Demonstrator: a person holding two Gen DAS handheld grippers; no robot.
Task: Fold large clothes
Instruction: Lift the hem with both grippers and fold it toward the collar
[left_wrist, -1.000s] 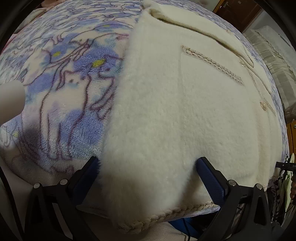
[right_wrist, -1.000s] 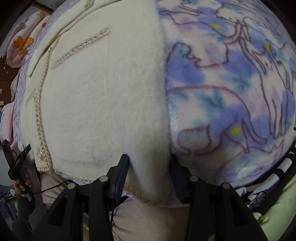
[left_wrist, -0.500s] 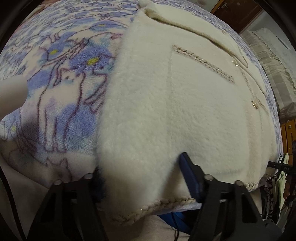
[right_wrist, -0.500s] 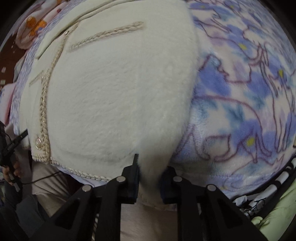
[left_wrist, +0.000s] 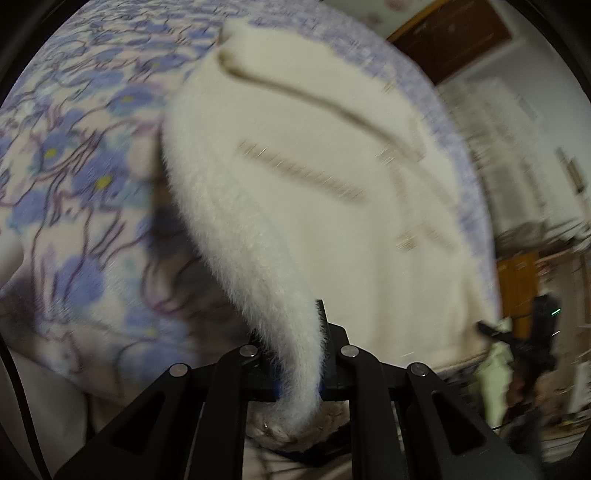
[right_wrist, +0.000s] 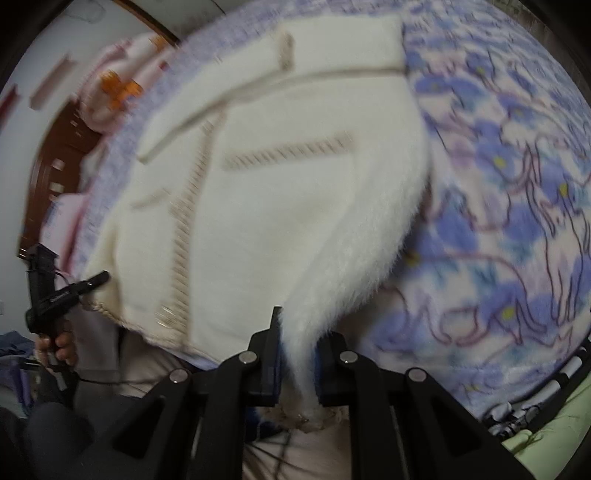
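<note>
We saw a fleece blanket (left_wrist: 74, 206) printed with blue flowers and purple-outlined cats, spread across the bed and filling the left of the left wrist view and the right of the right wrist view (right_wrist: 517, 184). Beyond its far edge we made out a dark wooden door (left_wrist: 454, 40) against a pale wall. To the right stood an orange-brown wooden cabinet (left_wrist: 517, 291). In the right wrist view we noticed a pink cloth with orange figures (right_wrist: 114, 88) lying beside a dark red-brown wooden headboard (right_wrist: 55, 155). Everything was blurred.
</note>
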